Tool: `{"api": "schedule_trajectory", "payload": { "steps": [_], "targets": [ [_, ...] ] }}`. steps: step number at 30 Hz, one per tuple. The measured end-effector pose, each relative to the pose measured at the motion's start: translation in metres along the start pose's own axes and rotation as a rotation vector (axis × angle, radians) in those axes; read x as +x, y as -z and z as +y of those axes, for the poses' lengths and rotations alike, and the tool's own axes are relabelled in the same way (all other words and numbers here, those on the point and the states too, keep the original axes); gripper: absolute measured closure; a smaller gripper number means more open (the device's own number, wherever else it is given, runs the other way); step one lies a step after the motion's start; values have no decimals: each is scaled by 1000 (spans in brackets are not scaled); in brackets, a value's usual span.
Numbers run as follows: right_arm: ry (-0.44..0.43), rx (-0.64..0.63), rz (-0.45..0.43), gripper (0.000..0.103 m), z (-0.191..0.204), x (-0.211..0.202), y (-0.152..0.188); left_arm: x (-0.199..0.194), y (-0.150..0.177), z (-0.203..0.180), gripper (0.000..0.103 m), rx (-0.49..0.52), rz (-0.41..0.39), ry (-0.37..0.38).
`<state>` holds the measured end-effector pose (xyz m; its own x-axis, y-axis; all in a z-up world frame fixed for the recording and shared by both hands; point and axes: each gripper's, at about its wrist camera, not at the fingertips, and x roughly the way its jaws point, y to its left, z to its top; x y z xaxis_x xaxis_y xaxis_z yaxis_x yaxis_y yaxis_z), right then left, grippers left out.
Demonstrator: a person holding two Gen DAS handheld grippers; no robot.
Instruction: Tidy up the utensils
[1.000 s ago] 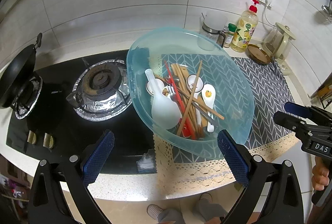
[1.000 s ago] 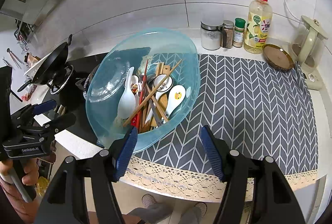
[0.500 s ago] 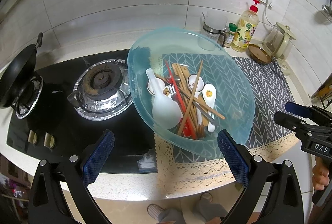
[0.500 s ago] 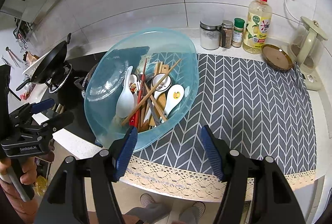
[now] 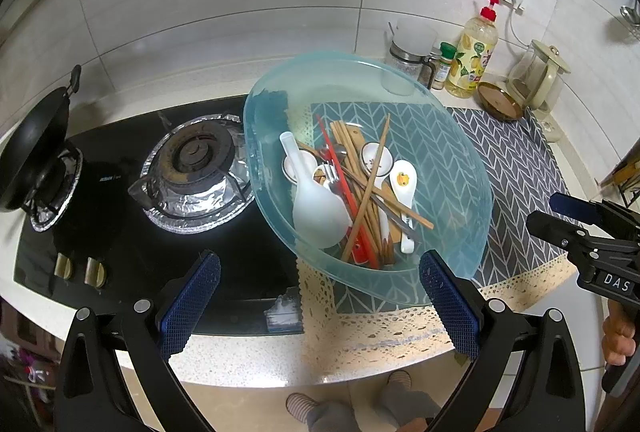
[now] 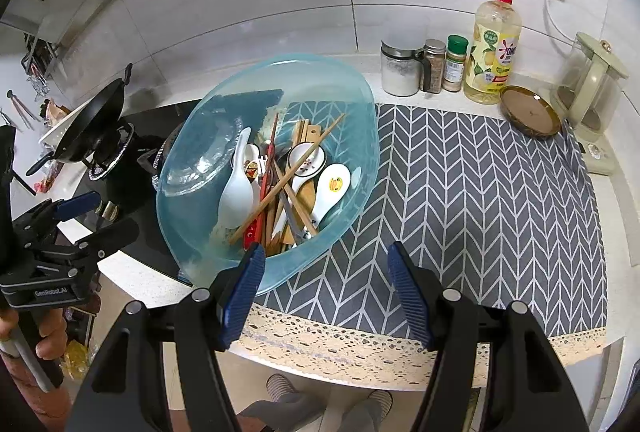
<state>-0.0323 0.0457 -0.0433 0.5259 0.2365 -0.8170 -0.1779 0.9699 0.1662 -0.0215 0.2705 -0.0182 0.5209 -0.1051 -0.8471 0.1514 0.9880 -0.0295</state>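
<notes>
A clear blue plastic basin (image 5: pixel 452 152) (image 6: pixel 360 136) sits on the counter, half on the stove and half on the grey mat. It holds a white rice paddle (image 5: pixel 316 208) (image 6: pixel 236 192), white ceramic spoons (image 5: pixel 404 184) (image 6: pixel 332 188), wooden chopsticks (image 5: pixel 372 184) (image 6: pixel 288 180), red chopsticks (image 5: pixel 340 176) and a fork. My left gripper (image 5: pixel 316 304) is open and empty in front of the basin. My right gripper (image 6: pixel 326 292) is open and empty at the basin's right front rim.
A black gas stove (image 5: pixel 120 200) with a wok (image 5: pixel 32 144) lies left. A grey chevron mat (image 6: pixel 480 192) covers the counter to the right. Jars (image 6: pixel 400 68), a soap bottle (image 6: pixel 496 48), a brown dish (image 6: pixel 530 110) and a kettle (image 6: pixel 592 84) stand along the back wall.
Both grippers have drifted slightly; the basin and utensils have not moved. Both grippers stay open.
</notes>
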Motion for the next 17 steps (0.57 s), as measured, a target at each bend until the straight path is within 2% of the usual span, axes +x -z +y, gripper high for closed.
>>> {"api": "schedule_trajectory", "payload": {
  "steps": [2, 17],
  "targets": [
    [20, 5, -16, 41, 0, -1, 0, 0, -1, 0, 4, 2, -5, 5],
    [19, -4, -13, 41, 4, -2, 1, 2, -1, 2, 4, 15, 0, 16]
  ]
}}
